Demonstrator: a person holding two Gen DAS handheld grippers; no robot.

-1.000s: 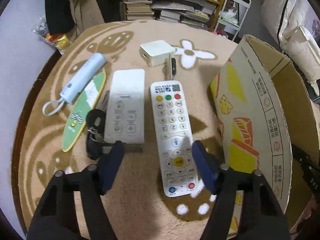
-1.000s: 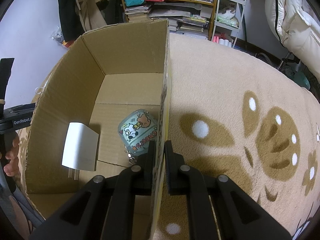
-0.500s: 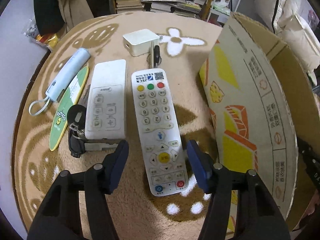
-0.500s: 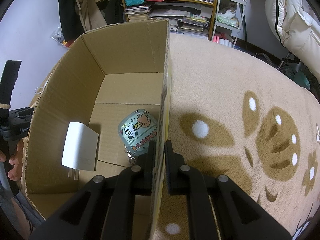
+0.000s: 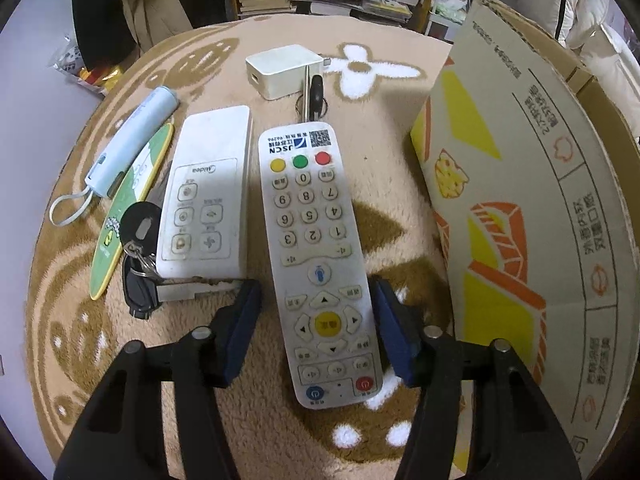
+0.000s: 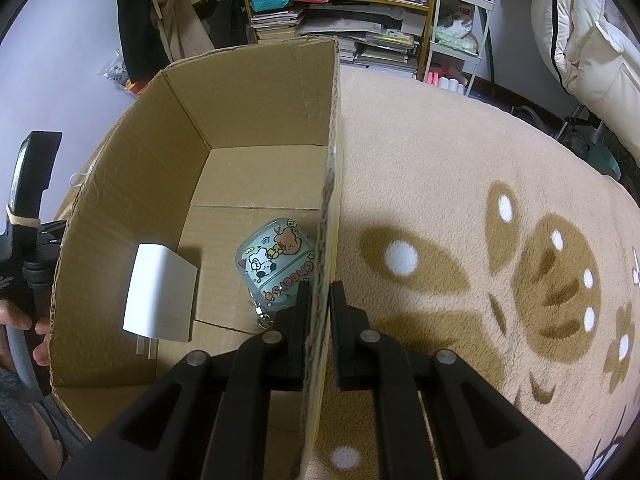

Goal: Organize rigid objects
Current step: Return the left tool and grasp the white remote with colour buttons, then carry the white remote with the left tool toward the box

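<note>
Now we close on the remote.
Our left gripper (image 5: 316,332) straddles the remote (image 5: 316,256) on the rug, jaws closing, not yet touching; keep centred and level. Our right gripper (image 6: 318,328) is clamped on the box (image 6: 256,92) wall.

Patterned rug (image 5: 380,216) under remotes (image 5: 316,248), box (image 5: 532,208)

- Lying beneath the jaws: beige plush rug (image 6: 460,184) with brown and white flower shapes.
- Standing far ahead of the jaws: wooden bookshelf (image 6: 360,4) stacked with books and papers.
- Showing beyond the rug's edge: pale lilac floor (image 5: 36,64).
- Hanging ahead-left: dark clothes (image 5: 104,12).
</note>
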